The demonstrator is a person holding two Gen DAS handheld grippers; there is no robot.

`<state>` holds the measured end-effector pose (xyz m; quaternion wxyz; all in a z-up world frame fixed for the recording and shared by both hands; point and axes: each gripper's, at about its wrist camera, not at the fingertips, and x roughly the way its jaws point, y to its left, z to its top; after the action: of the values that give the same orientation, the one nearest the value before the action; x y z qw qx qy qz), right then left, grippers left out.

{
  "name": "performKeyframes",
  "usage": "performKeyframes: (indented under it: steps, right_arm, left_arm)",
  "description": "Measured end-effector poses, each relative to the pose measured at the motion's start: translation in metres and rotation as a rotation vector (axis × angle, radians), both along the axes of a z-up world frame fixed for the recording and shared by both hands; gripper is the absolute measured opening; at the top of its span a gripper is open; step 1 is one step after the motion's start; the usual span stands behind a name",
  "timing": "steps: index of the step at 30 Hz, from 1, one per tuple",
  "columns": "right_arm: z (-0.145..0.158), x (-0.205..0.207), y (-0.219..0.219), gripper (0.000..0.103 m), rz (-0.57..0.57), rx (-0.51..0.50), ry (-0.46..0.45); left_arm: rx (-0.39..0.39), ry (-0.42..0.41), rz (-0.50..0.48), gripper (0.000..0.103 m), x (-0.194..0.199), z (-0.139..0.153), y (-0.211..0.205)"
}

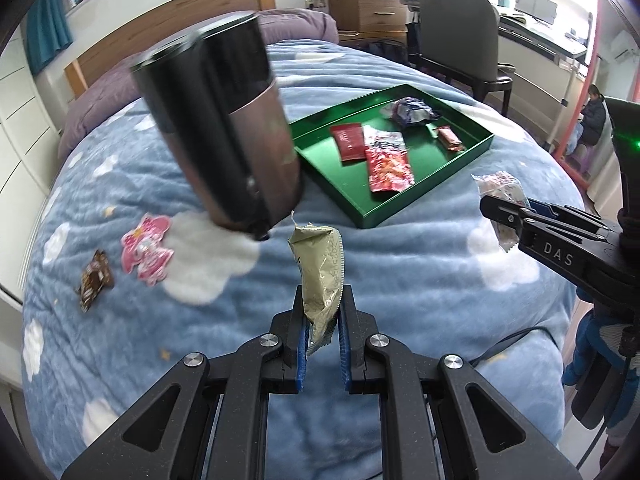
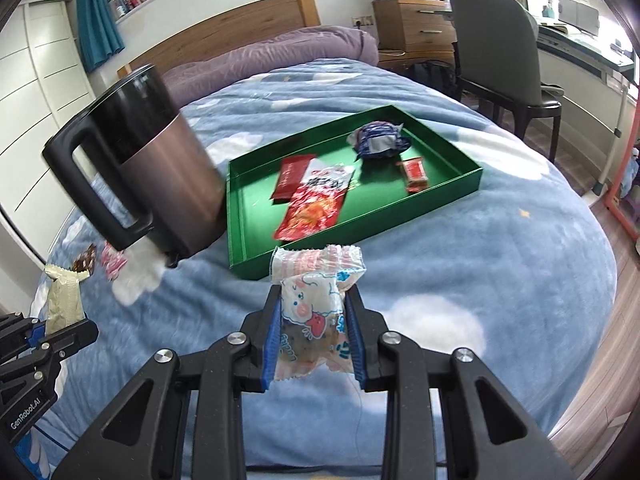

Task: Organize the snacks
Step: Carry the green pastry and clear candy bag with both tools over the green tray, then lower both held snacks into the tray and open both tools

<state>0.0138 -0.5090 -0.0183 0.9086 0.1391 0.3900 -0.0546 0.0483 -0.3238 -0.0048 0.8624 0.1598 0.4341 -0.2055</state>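
Note:
My left gripper (image 1: 323,300) is shut on an olive-green snack packet (image 1: 320,276), held above the blue bedspread; it also shows in the right wrist view (image 2: 64,300). My right gripper (image 2: 314,300) is shut on a clear packet with a pink cartoon print (image 2: 312,304), just in front of the green tray (image 2: 248,256); that packet shows in the left wrist view (image 1: 502,196). The tray (image 1: 360,216) holds two red packets (image 1: 386,158), a blue-and-white wrapper (image 1: 410,112) and a small red bar (image 1: 450,138). A pink packet (image 1: 148,248) and a brown packet (image 1: 94,280) lie on the bed at left.
A dark kettle-like jug with a handle (image 2: 160,172) stands on the bed left of the tray. A purple duvet (image 2: 280,52) and wooden headboard lie behind. A grey chair (image 2: 496,44) and desk stand at right beyond the bed edge.

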Motion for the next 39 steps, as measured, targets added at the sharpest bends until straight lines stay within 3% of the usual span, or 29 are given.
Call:
performKeyframes:
  steps: [17, 39]
  right_arm:
    - [-0.005, 0.018, -0.038, 0.0, -0.05, 0.0, -0.014]
    - [0.002, 0.095, -0.081, 0.0, -0.041, -0.049, -0.069]
  left_arm:
    - [-0.006, -0.008, -0.067, 0.01, 0.022, 0.001, -0.05]
    - [-0.036, -0.047, -0.099, 0.01, 0.097, -0.003, -0.116]
